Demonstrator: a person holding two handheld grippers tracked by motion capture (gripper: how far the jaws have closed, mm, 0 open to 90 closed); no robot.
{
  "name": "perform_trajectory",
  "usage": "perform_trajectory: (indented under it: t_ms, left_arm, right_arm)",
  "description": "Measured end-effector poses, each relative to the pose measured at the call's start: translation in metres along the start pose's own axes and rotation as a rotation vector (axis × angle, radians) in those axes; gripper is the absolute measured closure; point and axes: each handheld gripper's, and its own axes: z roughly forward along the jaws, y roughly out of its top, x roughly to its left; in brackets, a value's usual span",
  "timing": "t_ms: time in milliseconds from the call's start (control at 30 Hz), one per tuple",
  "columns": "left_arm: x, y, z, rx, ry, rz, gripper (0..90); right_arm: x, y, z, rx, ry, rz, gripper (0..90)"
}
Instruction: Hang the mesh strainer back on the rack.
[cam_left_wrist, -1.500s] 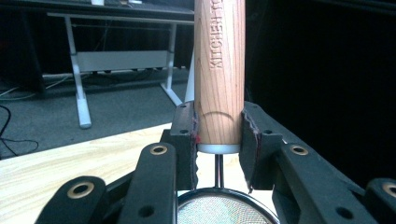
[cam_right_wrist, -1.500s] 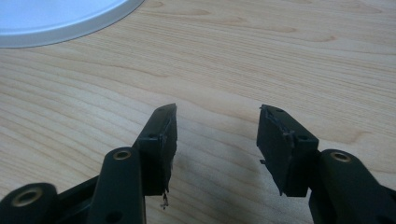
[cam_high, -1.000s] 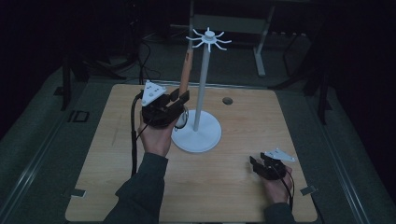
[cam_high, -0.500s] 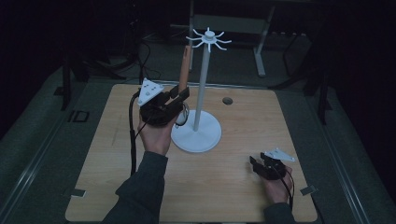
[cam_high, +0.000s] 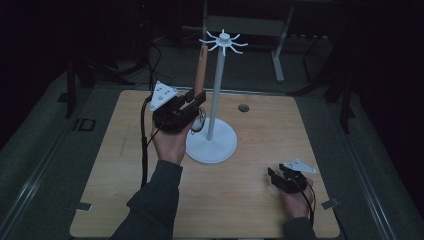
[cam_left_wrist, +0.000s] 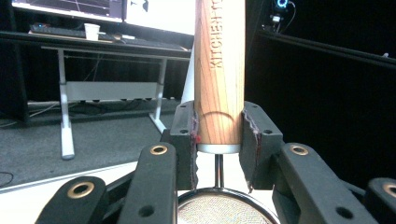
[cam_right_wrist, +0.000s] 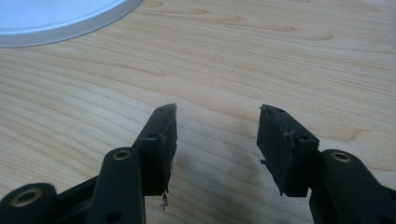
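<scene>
Much of the room beyond the wooden worktop (cam_high: 125, 165) is lost in darkness in the high view; only a white-legged desk (cam_left_wrist: 112, 88) with a paper cup (cam_left_wrist: 92, 31) on it can be made out in the left gripper view. The top of the wooden handle (cam_left_wrist: 219, 70) is cut off by the upper edge of that view, and of the lettering burned into it only "KITCHEN" can be read. The handle is held upright, pinched between the two jaws of the left tongs (cam_left_wrist: 218, 133), whose pads are pressed against its sides. Below the handle a white collar and a thin metal stem are seen, leading down to a round wire-mesh sieve bowl (cam_left_wrist: 226, 210), partly cut off by the bottom edge; nothing can be made out inside the mesh.

In the high view the left tongs (cam_high: 192, 102) are raised above the worktop just beside the pole of the white hook stand (cam_high: 215, 145), with the handle (cam_high: 200, 67) rising to near the ring of hooks at its top. The sieve bowl is mostly hidden there behind the tongs and the hand.

The right tongs (cam_high: 274, 176) are held low near the worktop's near right corner, well apart from the stand. In the right gripper view the right tongs (cam_right_wrist: 217, 135) are spread, with bare wood between them, and the edge of the stand's round base (cam_right_wrist: 60, 18) is cut off at the top left.
</scene>
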Motion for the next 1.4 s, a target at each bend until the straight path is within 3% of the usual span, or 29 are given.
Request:
perform_trajectory:
  t_ms: [1400]
  left_arm:
    - [0.002, 0.005, 0.025, 0.068, 0.009, 0.019, 69.5]
  right_arm:
    - [0.0, 0.0, 0.0, -0.001, -0.001, -0.001, 47.1]
